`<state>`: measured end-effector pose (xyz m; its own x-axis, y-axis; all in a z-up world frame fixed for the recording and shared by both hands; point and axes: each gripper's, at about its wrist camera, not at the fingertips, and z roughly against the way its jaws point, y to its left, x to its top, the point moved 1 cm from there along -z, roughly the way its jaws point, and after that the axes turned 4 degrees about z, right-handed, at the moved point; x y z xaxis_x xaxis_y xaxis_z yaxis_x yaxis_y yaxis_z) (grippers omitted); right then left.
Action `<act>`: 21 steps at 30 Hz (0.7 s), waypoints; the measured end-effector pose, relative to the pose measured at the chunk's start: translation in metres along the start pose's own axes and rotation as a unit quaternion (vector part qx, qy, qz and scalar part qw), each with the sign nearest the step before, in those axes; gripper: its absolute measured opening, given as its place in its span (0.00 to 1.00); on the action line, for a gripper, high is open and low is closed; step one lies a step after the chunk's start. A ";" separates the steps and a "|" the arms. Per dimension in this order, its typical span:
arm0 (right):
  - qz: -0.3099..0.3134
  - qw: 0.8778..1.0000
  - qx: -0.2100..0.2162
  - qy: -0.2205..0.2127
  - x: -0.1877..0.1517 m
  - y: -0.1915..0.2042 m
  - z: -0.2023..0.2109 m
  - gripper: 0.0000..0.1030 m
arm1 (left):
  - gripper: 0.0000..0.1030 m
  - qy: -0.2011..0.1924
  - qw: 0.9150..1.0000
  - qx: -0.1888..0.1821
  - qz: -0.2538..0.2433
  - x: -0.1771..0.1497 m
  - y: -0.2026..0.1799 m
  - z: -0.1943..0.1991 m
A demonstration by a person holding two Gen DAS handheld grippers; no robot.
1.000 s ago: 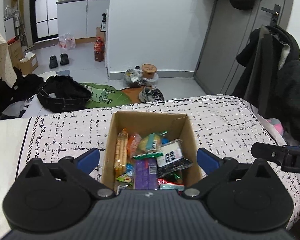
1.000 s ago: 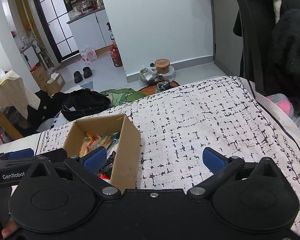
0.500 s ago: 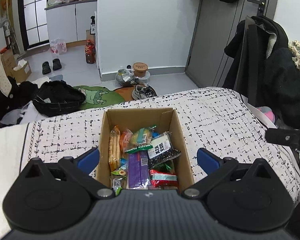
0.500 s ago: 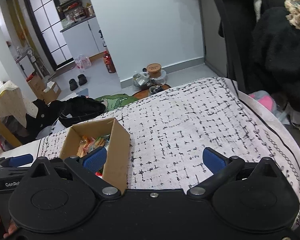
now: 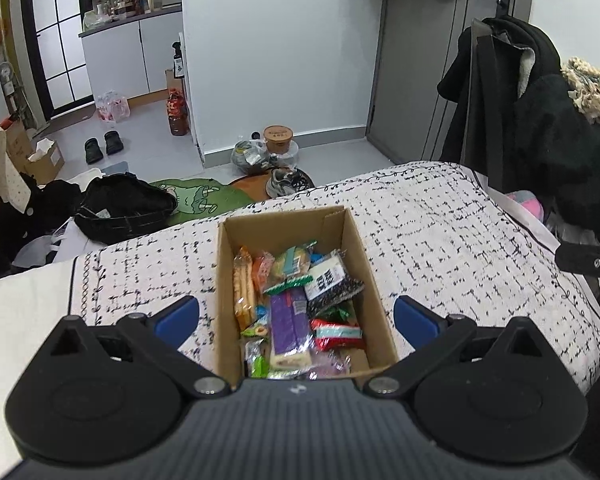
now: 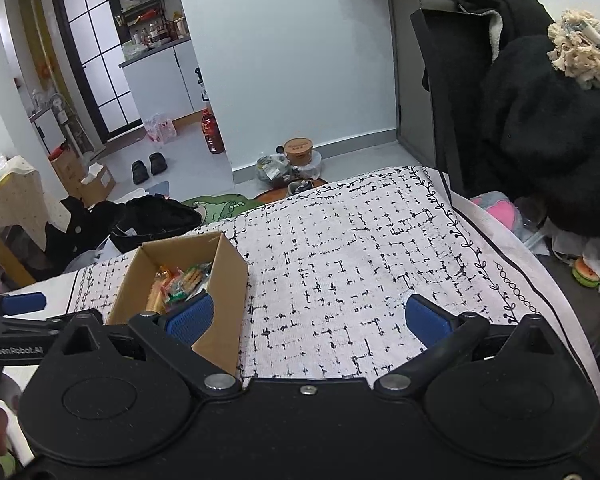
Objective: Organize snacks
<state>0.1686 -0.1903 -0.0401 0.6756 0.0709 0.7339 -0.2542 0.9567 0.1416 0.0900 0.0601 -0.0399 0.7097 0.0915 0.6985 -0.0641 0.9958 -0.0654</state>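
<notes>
Snacks (image 5: 296, 312) lie heaped in a cardboard box (image 5: 374, 280) near the bed's (image 5: 460, 232) front edge, left of its middle; they look light, soft and crinkly, so they may slip or crush. The left gripper (image 5: 296, 316) hangs over the box and the right gripper (image 6: 308, 316) over bare cover just beside it, both spread wide and empty. Nearest, the purple pack (image 5: 290, 320) seems firmest and best pinched across its long flat sides, while the tall biscuit sleeve (image 5: 244, 288) farther back by the left wall looks breakable.

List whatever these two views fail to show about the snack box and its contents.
- Brown cardboard box, near end: left wrist view, hidden behind the left gripper.
- Lower snack layers: buried under the purple packet.
- Most snacks: right wrist view, screened by the box wall and right gripper finger.
- Packet print: too small.
</notes>
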 end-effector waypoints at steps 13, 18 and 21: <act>0.004 1.000 0.016 0.012 -0.007 -0.006 0.023 1.00 | 1.00 0.007 1.000 0.021 0.015 -0.015 0.004 0.032; 0.006 0.999 0.028 0.028 -0.010 -0.007 0.032 1.00 | 1.00 0.010 1.000 0.021 0.018 -0.019 0.004 0.043; 0.015 0.999 0.027 0.028 -0.013 -0.005 0.038 1.00 | 1.00 0.014 0.999 0.015 0.025 -0.021 0.004 0.050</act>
<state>0.1346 -0.2063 -0.0249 0.7049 0.1168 0.6996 -0.3114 0.9372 0.1573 0.0401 0.0625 -0.0194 0.7249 0.1412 0.6742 -0.1204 0.9897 -0.0778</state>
